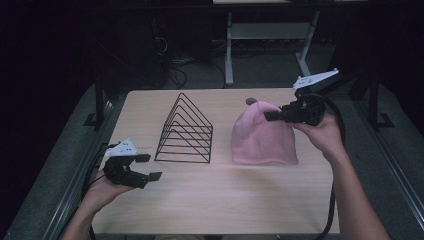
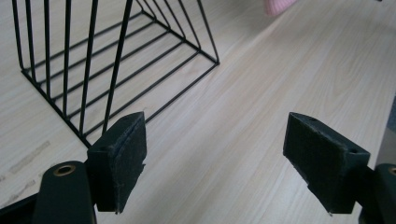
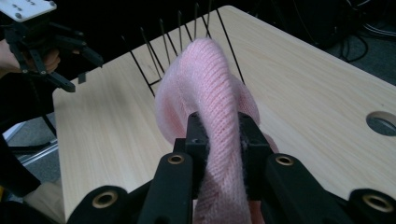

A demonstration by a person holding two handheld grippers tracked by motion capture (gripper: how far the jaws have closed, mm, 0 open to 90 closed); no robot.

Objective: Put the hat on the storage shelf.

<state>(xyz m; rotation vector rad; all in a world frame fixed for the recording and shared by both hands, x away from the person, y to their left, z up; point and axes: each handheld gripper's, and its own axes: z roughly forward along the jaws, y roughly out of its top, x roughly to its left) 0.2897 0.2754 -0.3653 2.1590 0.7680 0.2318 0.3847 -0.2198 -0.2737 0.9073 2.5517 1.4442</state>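
Pink knit: a hat (image 1: 263, 136) lies on the right half of the table, its crown pointing to the far edge and its open rim toward the person.
Hat, grip: the right gripper (image 1: 270, 115) has its jaws closed on a fold of the knit near the crown; in the right gripper view the fabric (image 3: 212, 112) rises as a ridge pinched between the two pads.
Hat, contact: the rim rests on the table; the crown looks slightly raised, though the high view is too dim to be sure.
Right hand: the right hand (image 1: 325, 134) holds the gripper from the table's right side, jaws pointing left.
Rack: a black wire rack (image 1: 185, 131) of triangular dividers stands upright near the table's middle, just left of the hat and apart from it.
Left gripper: the left gripper (image 1: 149, 166) hovers over the near left corner of the table, jaws wide apart and holding nothing, pointing right.
Left gripper, position: near the rack's near left corner, not touching it; in its own view the rack's base wires (image 2: 112, 84) lie just beyond the left pad.
Table: pale wood-grain table (image 1: 220, 200), bare in front of the person.
Hole: a round hole (image 3: 384, 122) sits in the tabletop behind the hat.
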